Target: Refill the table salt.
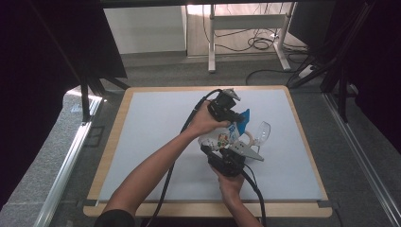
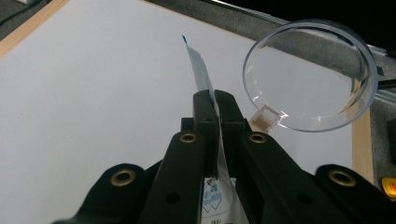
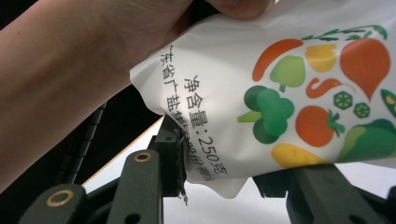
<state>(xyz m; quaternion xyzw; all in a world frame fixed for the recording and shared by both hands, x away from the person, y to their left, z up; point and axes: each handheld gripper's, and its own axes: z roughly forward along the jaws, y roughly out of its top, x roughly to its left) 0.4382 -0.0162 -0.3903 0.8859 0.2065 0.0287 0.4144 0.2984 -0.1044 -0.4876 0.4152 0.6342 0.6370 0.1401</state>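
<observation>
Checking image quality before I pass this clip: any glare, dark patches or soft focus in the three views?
High view: the white mat is evenly lit, the surroundings fall to black, and the pouch looks small and soft. Left gripper view: the clear cup shows pale reflections on its rim, and the left gripper is sharp. Right gripper view: the pouch's print is crisp, the near forearm slightly soft.

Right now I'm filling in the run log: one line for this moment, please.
left gripper: shut on pouch top edge | right gripper: clamped on pouch bottom | pouch: held above table | clear cup: beside pouch
</observation>
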